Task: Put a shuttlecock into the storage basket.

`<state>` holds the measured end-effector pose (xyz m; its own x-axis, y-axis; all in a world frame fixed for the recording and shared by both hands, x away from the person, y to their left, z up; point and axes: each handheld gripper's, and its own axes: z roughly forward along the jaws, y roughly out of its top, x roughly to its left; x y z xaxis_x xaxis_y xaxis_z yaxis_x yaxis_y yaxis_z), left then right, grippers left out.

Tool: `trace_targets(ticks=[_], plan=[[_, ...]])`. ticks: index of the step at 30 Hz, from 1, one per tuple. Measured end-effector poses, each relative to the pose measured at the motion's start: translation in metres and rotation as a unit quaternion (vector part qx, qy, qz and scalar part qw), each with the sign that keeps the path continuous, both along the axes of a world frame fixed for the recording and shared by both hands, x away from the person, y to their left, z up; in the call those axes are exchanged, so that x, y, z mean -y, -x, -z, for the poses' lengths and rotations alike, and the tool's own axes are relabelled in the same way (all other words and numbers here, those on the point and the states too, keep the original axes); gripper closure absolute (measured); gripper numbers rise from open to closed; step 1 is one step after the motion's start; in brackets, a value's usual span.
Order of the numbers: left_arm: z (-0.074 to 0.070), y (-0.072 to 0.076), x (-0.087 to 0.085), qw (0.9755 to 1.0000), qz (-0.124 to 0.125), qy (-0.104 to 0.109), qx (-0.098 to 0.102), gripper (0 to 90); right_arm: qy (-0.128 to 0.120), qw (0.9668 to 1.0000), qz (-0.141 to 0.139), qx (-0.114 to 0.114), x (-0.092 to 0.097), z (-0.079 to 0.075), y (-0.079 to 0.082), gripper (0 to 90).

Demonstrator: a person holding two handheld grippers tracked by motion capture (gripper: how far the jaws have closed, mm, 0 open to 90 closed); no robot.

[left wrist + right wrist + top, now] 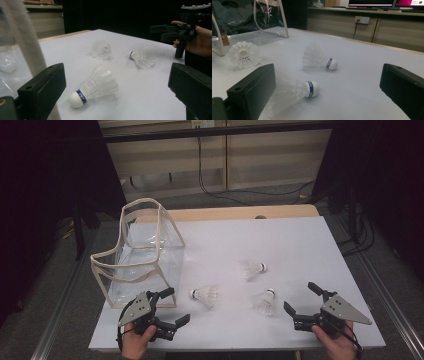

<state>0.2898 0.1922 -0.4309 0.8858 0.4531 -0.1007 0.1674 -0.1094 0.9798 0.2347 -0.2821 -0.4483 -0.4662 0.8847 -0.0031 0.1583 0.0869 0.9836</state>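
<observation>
Shuttlecocks lie on the white table (300,240), nearest shuttlecock (205,295) just ahead of my left gripper (172,306), another (265,301) near my right gripper (300,299), both grippers wide open and empty, apparently poised to load the clear bag (137,255).

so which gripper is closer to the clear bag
Left. The left gripper sits just beside the clear bag's near corner, while the right gripper is far across the table, beyond the shuttlecocks.
</observation>
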Motion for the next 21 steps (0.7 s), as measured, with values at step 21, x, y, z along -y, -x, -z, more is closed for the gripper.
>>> trace_targets(ticks=[21], plan=[[0.001, 0.001, 0.022, 0.9996, 0.026, -0.005, -0.012, 1.7, 0.001, 1.0000, -0.007, 0.000, -0.003, -0.001, -0.001, 0.4]])
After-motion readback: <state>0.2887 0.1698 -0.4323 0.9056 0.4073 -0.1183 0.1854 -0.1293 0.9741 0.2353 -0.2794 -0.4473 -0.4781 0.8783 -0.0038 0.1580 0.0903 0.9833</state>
